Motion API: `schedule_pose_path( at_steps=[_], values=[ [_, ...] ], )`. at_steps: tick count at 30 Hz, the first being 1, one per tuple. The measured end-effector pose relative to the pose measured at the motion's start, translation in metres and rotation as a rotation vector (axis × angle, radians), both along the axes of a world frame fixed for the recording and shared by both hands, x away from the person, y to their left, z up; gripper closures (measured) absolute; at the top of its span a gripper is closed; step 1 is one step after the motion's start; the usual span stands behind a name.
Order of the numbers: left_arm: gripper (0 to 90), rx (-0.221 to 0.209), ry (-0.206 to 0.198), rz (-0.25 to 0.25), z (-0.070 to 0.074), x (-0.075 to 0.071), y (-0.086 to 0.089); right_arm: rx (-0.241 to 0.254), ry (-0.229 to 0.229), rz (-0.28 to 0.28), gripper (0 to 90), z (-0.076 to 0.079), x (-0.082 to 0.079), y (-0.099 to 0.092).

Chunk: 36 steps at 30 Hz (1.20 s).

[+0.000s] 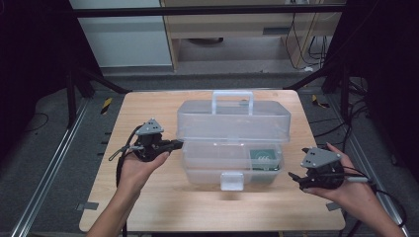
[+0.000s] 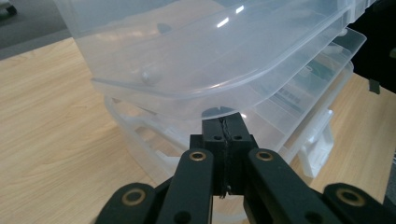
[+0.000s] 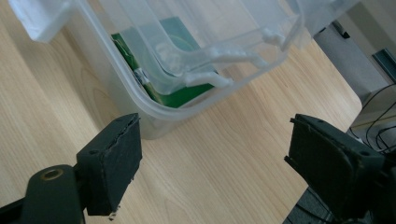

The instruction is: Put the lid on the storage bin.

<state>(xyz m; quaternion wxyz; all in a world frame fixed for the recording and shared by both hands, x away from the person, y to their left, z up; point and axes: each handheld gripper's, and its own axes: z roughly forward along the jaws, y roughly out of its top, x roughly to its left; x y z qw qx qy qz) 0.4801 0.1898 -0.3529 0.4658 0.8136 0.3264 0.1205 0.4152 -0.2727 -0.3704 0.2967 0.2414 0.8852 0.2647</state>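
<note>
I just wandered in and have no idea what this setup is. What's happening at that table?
A person holds a two-jaw gripper in each hand at a wooden table. The left gripper, jaws shut, props the raised lid of a clear plastic toolbox from below. The right gripper waits open beside the box. Something green lies inside.

A plastic box (image 1: 232,148) sits mid-table (image 1: 148,207) in front of me, its lid (image 1: 233,121) raised above the base and the handle (image 1: 232,101) at the far side. A latch (image 1: 231,180) hangs at the near front. A flat packet (image 1: 263,157) lies inside, toward the right. My left tool (image 1: 175,143) touches the box's left edge; my right tool (image 1: 295,180) sits apart, right of it.
</note>
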Motion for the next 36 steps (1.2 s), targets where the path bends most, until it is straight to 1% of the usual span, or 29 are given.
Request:
schedule_pose_path(
  at_steps=[4,6,7,8,10,12,16,18,21,24,25,28,29,34,36],
  values=[
    [90.0,-0.024,0.002,0.007,-0.007,-0.005,0.001,0.008,0.004,-0.033,17.2,-0.005,0.001,-0.006],
    [90.0,-0.026,0.003,0.009,-0.01,-0.006,0.002,0.005,0.003,-0.048,17.2,-0.008,0.002,-0.009],
    [90.0,-0.032,0.002,0.001,-0.012,-0.007,0.002,0.007,0.008,-0.051,17.2,-0.01,0.002,-0.01],
    [90.0,-0.038,0.002,0.006,-0.014,-0.008,0.003,0.009,0.01,-0.052,17.3,-0.011,0.002,-0.011],
    [90.0,-0.034,0.007,0.012,-0.016,-0.009,0.005,0.013,0.012,-0.058,17.2,-0.012,0.002,-0.012],
    [90.0,-0.046,0.008,0.018,-0.019,-0.009,0.005,0.013,0.011,-0.061,17.2,-0.013,0.002,-0.013],
    [90.0,-0.039,-0.002,0.021,-0.02,-0.011,0.006,0.015,0.016,-0.062,17.2,-0.015,0.003,-0.012],
    [90.0,-0.048,-0.001,0.023,-0.022,-0.011,0.006,0.014,0.017,-0.065,17.2,-0.016,0.004,-0.012],
    [90.0,-0.038,-0.007,0.028,-0.023,-0.011,0.007,0.014,0.022,-0.067,17.2,-0.018,0.005,-0.012],
    [90.0,-0.042,0.002,0.029,-0.027,-0.012,0.008,0.018,0.023,-0.073,17.2,-0.021,0.006,-0.012],
    [90.0,-0.035,0.003,0.026,-0.028,-0.012,0.008,0.019,0.023,-0.076,17.2,-0.022,0.007,-0.012],
    [90.0,-0.028,0.005,0.025,-0.031,-0.013,0.008,0.021,0.025,-0.086,17.3,-0.024,0.008,-0.012],
    [90.0,-0.03,0.003,0.027,-0.032,-0.014,0.008,0.026,0.025,-0.098,17.3,-0.025,0.009,-0.014],
    [90.0,-0.029,0.007,0.023,-0.036,-0.015,0.008,0.033,0.033,-0.114,17.4,-0.03,0.012,-0.016],
    [90.0,-0.016,0.004,0.019,-0.038,-0.016,0.008,0.034,0.036,-0.12,17.4,-0.032,0.013,-0.017]
  ],
)
